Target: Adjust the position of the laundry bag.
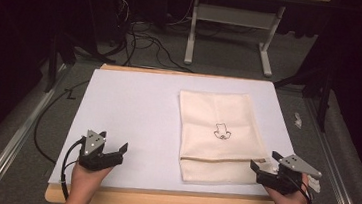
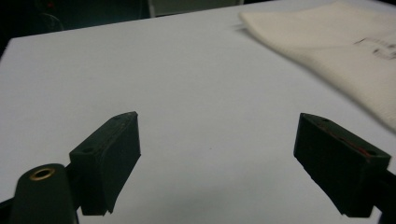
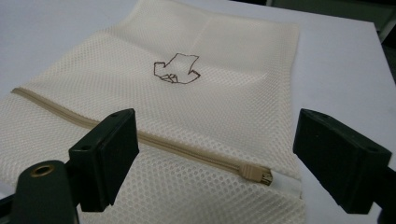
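A cream mesh laundry bag, flat and rectangular (image 1: pixel 218 136), was seen lying on the right half of the white sheet covering the table (image 1: pixel 133 112). Its long axis was run from the near edge toward the far edge, with the zipped end turned toward the person. The beige zipper (image 3: pixel 140 138) was laid across the short width near that end, and its small tan pull (image 3: pixel 254 173) was parked at the bag's right side. A dark outline drawing (image 3: pixel 176 69) was printed at the middle of the fabric.

The right gripper (image 1: pixel 263 165) was held just beside the bag's near right corner, jaws spread wide, nothing clamped; in the right gripper view the zipper was framed between them, untouched. The left gripper (image 1: pixel 123 151) was held well apart from the bag, over bare white sheet at the near left, jaws equally wide and empty.

A pale wooden tabletop edge (image 1: pixel 159 200) was shown beneath the sheet. Grey carpet (image 1: pixel 27 167) was spread around it, black cables (image 1: pixel 144 43) were trailed across the floor beyond, and a white metal frame (image 1: pixel 232 16) was stood in the dark background. The bag's weave was fine and honeycombed, matte and soft.
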